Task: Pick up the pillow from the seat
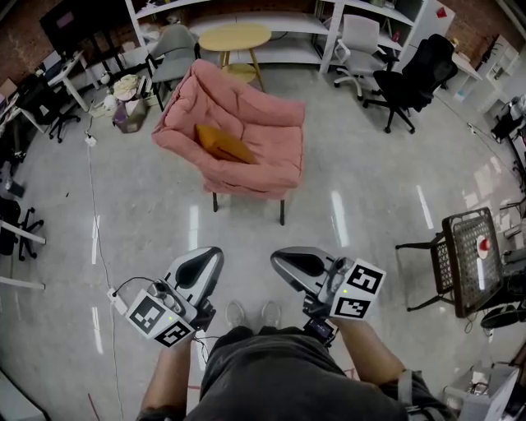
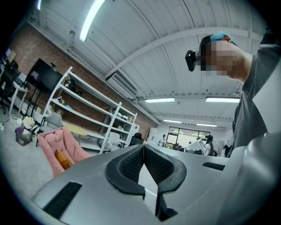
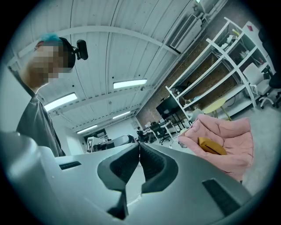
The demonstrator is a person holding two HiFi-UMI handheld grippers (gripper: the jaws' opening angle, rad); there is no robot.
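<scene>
An orange pillow (image 1: 223,144) lies on the seat of a pink padded armchair (image 1: 238,136) in the middle of the room. The same pillow (image 2: 63,159) shows small at the left in the left gripper view, and the pillow (image 3: 211,146) lies at the right in the right gripper view. Both grippers are held near the person's body, well short of the chair. My left gripper (image 1: 207,256) is shut with nothing in it, its tips touching (image 2: 143,146). My right gripper (image 1: 285,259) is shut and empty too, tips together (image 3: 139,144).
A round yellow table (image 1: 235,37) and white shelving (image 1: 271,25) stand behind the armchair. Office chairs (image 1: 411,78) are at the back right, a black mesh chair (image 1: 460,259) at the right. A cable (image 1: 92,205) runs along the floor at the left. The person's shoes (image 1: 253,313) are below.
</scene>
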